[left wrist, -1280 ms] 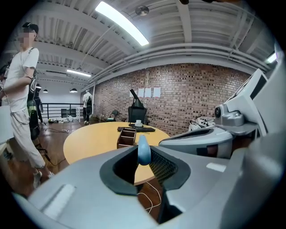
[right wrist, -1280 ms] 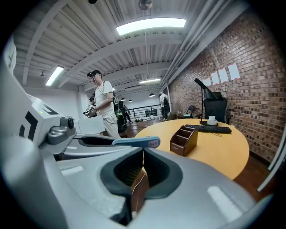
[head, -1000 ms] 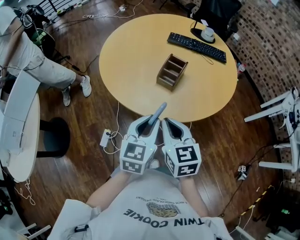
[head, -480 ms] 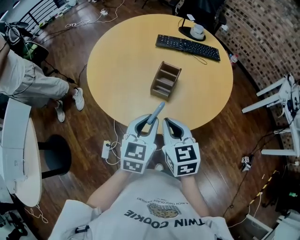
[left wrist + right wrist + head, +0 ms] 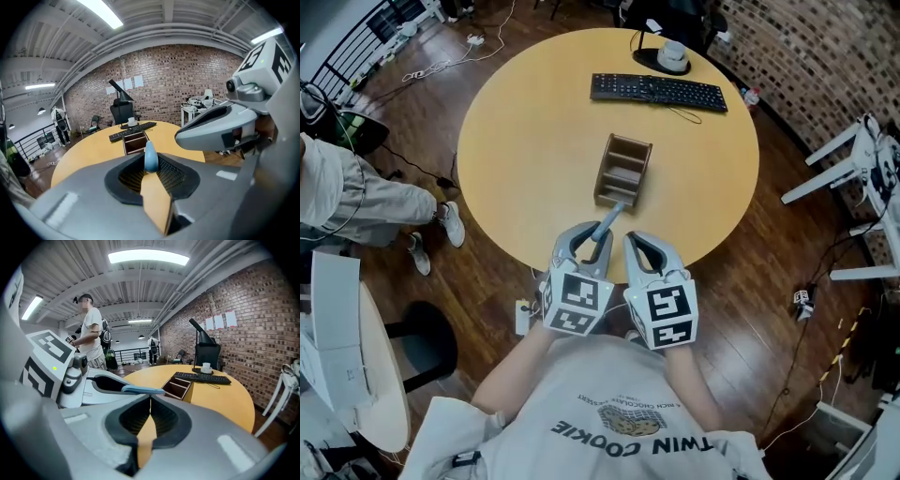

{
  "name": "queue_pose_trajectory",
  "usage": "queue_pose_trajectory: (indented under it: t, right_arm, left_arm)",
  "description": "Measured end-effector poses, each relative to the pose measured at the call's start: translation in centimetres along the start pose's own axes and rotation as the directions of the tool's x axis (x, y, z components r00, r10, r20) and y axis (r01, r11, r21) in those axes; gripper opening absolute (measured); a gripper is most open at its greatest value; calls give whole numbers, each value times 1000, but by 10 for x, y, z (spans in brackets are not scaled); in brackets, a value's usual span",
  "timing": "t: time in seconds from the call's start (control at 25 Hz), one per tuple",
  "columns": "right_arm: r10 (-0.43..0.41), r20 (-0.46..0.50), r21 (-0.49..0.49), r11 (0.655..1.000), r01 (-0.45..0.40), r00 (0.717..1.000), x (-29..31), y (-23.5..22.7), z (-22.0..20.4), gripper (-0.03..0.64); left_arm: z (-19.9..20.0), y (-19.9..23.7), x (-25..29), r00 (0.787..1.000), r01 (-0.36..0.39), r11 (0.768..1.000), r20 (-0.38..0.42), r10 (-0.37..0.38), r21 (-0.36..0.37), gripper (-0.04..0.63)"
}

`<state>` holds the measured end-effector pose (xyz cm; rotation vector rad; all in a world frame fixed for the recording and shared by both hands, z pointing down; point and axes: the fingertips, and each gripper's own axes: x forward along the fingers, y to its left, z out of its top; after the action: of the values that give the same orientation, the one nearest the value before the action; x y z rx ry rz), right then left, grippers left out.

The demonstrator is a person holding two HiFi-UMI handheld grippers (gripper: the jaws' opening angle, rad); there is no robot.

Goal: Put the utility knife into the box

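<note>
Left gripper (image 5: 152, 174) is clamped on the knife (image 5: 151, 158). Its pads grip the handle, and the blue-grey end sticks out ahead, aimed at the box (image 5: 623, 171). My right gripper (image 5: 645, 246) rides just beside it, jaws together with nothing between them.

From the head view, the knife hangs over the near edge of the table (image 5: 525, 141), short of the box and not touching it. The box stands upright mid-table with its open compartments facing up, and a keyboard (image 5: 658, 90) lies well beyond it.

I judge this to be the carry: the knife is gripped but not yet delivered. Next I should bring it forward until the tip is above one compartment. Then I should tip it down so it enters between the dividers and part the jaws only once it is inside. The slots look narrow, so a skewed entry could catch the rim or shove the box.
</note>
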<state>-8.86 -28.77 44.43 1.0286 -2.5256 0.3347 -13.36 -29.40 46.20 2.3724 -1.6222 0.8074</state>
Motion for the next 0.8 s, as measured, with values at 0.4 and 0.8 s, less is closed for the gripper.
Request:
queue_pose_trajectory:
  t: [0.4, 0.8]
  right_arm:
    - [-66, -18, -1, 998, 66, 998, 21, -14, 2, 3]
    - [-120, -12, 40, 992, 120, 993, 27, -32, -3, 3]
  left_arm:
    - [-10, 16, 45, 988, 98, 905, -151, -39, 413, 75]
    - [-29, 16, 80, 957, 235, 720, -286, -52, 653, 75]
